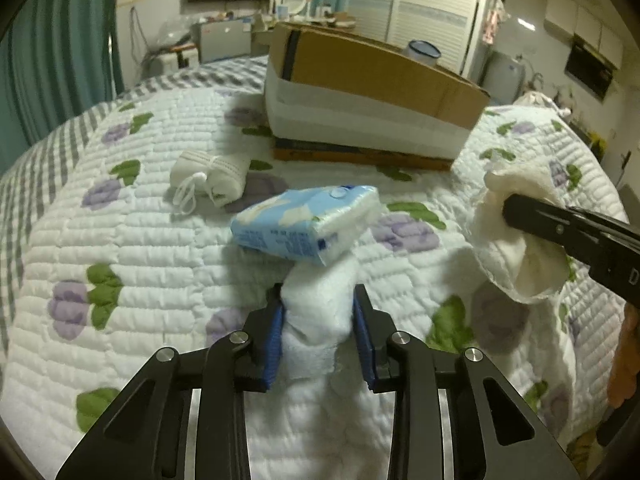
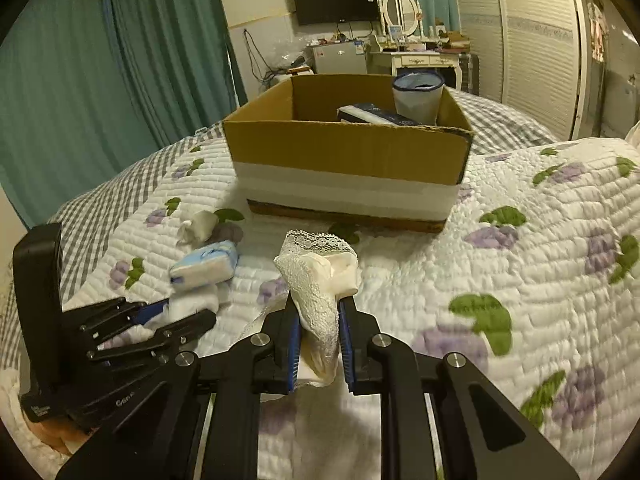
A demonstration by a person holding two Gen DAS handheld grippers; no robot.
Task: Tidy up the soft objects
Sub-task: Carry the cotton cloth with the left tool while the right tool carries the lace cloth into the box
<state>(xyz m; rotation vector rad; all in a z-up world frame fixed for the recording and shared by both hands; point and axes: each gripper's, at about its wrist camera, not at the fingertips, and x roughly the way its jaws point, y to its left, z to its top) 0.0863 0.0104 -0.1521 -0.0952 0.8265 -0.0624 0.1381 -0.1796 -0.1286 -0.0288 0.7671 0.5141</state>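
My left gripper [image 1: 319, 300] is shut on a white fluffy cloth [image 1: 316, 316], held just above the quilt; it also shows in the right wrist view [image 2: 188, 312]. A blue-and-white tissue pack [image 1: 308, 224] lies just beyond it. My right gripper [image 2: 318, 304] is shut on a cream lace cloth [image 2: 320, 276], seen at the right of the left wrist view [image 1: 516, 236]. A rolled white face mask bundle [image 1: 210, 178] lies farther left. The cardboard box [image 2: 348, 148] stands ahead and holds a dark packet [image 2: 376, 114] and a white cup [image 2: 418, 96].
A quilted flowered bedspread [image 2: 520, 280] covers the bed. Teal curtains [image 2: 100, 80] hang on the left. A dresser with a mirror [image 2: 400, 8], a wall TV [image 2: 336, 2] and a small fridge [image 2: 338, 58] stand beyond the bed. White closet doors [image 2: 532, 48] stand at the right.
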